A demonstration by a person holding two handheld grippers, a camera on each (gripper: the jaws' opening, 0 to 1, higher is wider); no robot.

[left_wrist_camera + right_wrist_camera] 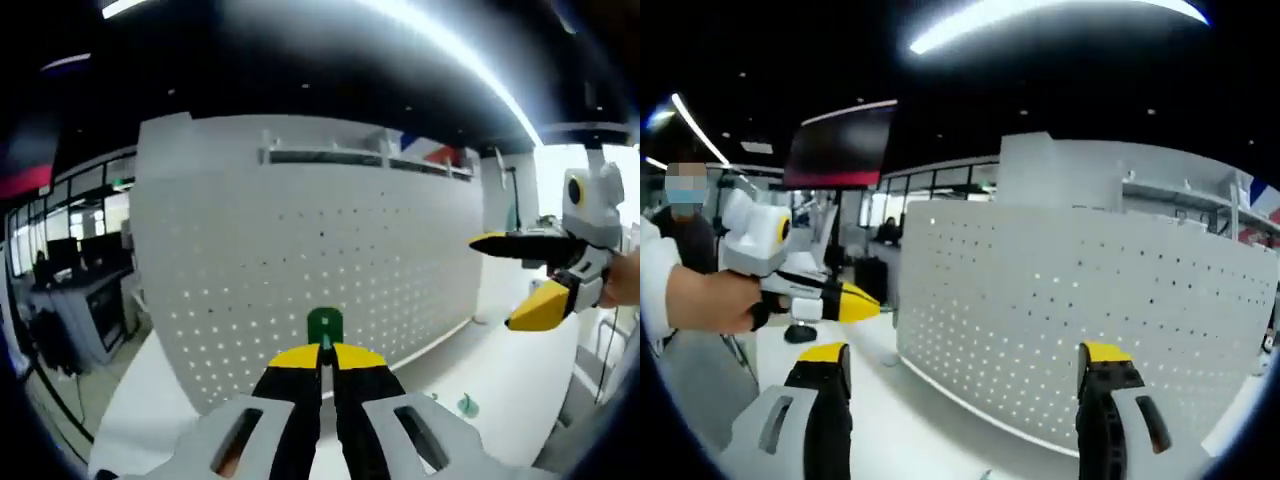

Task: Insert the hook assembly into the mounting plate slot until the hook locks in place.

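The left gripper (326, 352) pinches what looks like the green hook assembly (324, 323) ahead of the pegboard mounting plate (330, 250), insertion pending; the right gripper (965, 365) stands wide.

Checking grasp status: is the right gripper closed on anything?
No, the right gripper is wide open, with only the white perforated mounting plate between its yellow tips.

Green hook (324, 324) before upright white pegboard (300, 260) (perforated).
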